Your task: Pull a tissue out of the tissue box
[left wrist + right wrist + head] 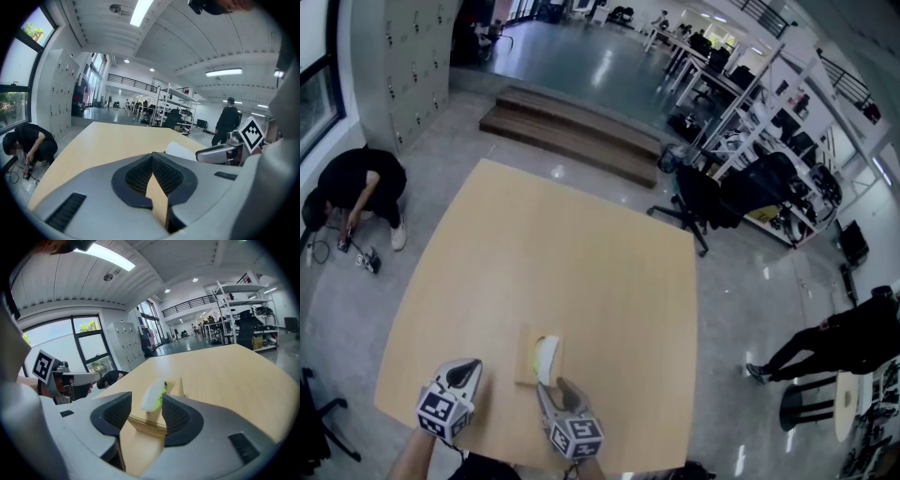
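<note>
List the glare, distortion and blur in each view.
Head view: fisheye bends the table edges, and lights glare off the glossy floor. Left gripper view: black round vignette, the ceiling light strip is blown out, and the left gripper is close and soft. Right gripper view: same vignette, the window is bright, and the tissue is slightly blurred beyond the open right gripper.

Wooden table (581, 262); crouching person (356, 192); steps (572, 131)
</note>
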`<control>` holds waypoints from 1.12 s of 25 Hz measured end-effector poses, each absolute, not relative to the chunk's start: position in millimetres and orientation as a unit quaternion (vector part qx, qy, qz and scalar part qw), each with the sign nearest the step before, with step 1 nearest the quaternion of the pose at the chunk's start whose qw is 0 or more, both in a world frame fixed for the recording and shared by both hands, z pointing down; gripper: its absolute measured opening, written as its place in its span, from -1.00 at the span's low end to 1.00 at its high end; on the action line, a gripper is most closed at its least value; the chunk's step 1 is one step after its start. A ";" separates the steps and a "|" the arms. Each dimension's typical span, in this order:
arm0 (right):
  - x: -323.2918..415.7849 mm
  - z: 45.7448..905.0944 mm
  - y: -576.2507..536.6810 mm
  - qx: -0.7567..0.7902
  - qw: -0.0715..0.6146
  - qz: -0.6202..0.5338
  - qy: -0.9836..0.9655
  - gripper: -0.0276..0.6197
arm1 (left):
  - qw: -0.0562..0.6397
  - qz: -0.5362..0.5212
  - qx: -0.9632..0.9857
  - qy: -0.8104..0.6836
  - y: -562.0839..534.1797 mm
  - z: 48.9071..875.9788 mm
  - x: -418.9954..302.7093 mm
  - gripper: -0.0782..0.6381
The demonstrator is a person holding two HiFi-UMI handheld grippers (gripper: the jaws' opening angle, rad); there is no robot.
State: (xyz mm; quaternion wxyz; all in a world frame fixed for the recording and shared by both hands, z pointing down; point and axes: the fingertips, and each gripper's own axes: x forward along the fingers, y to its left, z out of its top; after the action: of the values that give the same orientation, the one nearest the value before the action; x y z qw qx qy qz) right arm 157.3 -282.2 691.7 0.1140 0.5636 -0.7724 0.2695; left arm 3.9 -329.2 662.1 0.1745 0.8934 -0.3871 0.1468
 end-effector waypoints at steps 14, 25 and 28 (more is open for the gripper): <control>152.9 698.8 -292.6 0.584 0.144 0.262 -0.754 -0.37 | 0.180 0.150 0.892 -0.386 -336.5 666.9 -7.3 -0.76; 158.2 699.3 -291.3 0.602 0.145 0.261 -0.741 -0.85 | 0.179 0.146 0.892 -0.389 -336.7 669.0 -10.2 -0.76; 157.0 698.3 -293.1 0.599 0.142 0.262 -0.743 -0.88 | 0.179 0.147 0.892 -0.389 -337.9 669.5 -11.2 -0.76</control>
State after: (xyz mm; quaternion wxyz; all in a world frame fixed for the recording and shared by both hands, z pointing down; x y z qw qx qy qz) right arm 157.0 -293.1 698.3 0.1417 0.5989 -0.7434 0.2619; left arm -11.2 -337.9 669.5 0.1789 0.8917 -0.3890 0.1469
